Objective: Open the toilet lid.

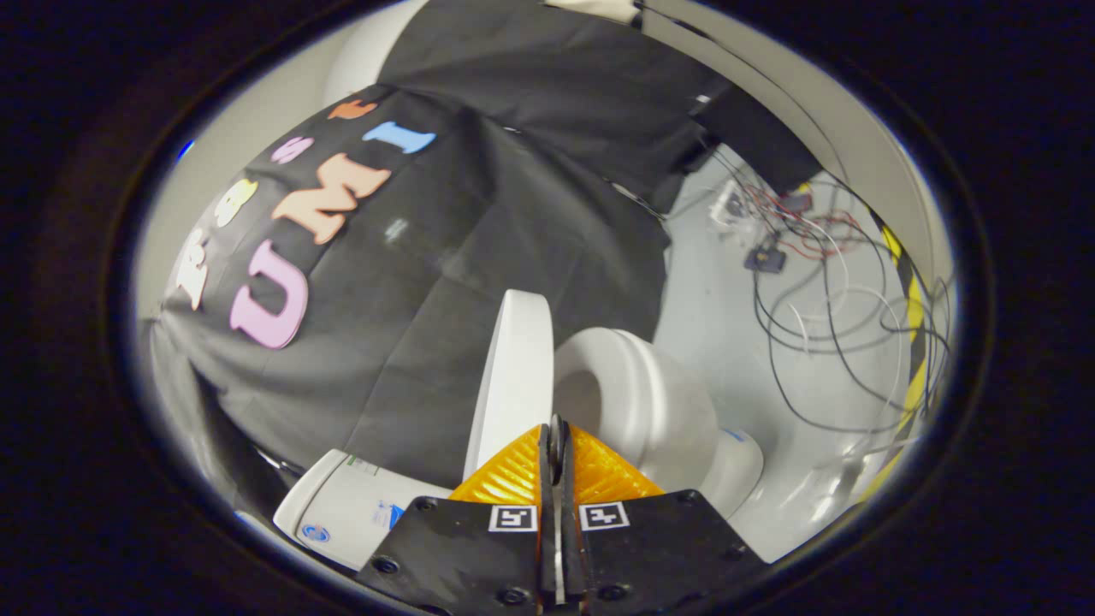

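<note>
White toilet lid (513,368) stands raised at lower centre beside the bowl (637,402); gripper (558,428) fingers pressed together, holding nothing.

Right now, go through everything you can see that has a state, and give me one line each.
lid: raised on edge, just ahead of the fingers.
seat: down on the bowl, uncovered.
tank: cover on, beside the fingers.
hand-held gripper: fingers closed together, nothing clamped between them as far as I can tell.
cables: loose and tangled on the floor beyond the toilet.
</note>
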### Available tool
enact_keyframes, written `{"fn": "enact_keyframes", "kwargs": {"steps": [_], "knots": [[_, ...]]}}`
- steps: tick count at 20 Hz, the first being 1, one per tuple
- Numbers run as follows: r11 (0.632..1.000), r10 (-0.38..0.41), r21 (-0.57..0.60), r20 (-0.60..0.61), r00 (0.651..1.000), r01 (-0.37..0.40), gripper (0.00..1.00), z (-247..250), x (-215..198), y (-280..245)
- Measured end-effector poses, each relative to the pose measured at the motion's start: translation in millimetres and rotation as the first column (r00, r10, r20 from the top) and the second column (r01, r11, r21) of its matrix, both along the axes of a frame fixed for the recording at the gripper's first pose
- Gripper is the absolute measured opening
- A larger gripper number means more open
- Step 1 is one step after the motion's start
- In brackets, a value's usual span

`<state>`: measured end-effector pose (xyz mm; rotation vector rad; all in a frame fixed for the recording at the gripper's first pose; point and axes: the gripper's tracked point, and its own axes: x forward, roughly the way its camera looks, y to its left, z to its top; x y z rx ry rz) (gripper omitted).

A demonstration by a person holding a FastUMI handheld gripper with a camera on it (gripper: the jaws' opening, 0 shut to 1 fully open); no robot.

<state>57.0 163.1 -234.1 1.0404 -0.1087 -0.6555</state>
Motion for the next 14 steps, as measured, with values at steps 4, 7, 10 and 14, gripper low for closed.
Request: {"fn": "enact_keyframes", "kwargs": {"steps": [4,7,10,14], "knots": [[0.988,0.053,-0.141,-0.024,0.998,-0.056,0.04,38.6,7.3,7.1],[0.966,0.090,-0.234,-0.092,0.992,-0.110,0.04,62.5,13.8,20.4],[0.952,0.100,-0.268,-0.176,0.979,-0.146,0.04,84.1,19.0,30.7],[0.958,0.076,-0.259,-0.198,0.977,-0.127,0.04,102.5,24.6,39.1]]}}
